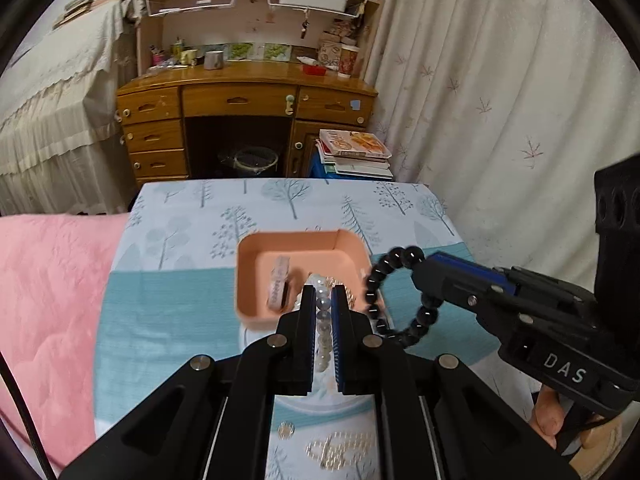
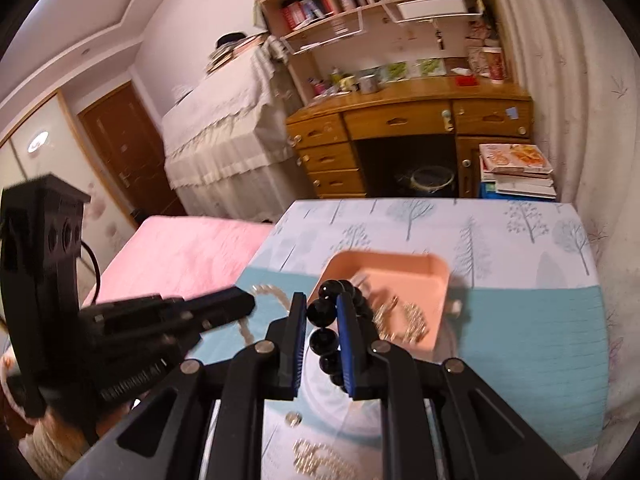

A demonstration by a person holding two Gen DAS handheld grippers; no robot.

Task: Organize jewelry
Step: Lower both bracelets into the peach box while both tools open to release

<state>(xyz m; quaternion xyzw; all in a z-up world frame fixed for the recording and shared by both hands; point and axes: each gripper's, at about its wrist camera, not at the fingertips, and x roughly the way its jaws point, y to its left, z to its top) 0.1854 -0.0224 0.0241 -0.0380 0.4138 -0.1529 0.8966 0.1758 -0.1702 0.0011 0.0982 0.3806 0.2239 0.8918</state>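
Our left gripper (image 1: 323, 292) is clamped on a pearl strand (image 1: 322, 322), our right gripper (image 2: 321, 302) on a black bead bracelet (image 2: 325, 322); both held above the tablecloth (image 1: 168, 300), w/ the pink tray (image 1: 280, 246) just beyond.

Two hand-held grippers hung above the table, both pitched forward and downward. The left gripper (image 1: 323, 292) had its blue-padded jaws nearly together, pinching a strand of pale beads (image 1: 322, 322) that ran back between them. The right gripper (image 2: 321, 300), just beside it and angled inward toward it, clamped a bracelet of black beads (image 2: 326, 320) with its jaws a little apart. Below its handle, a thumb (image 1: 546, 414) showed in the left view.
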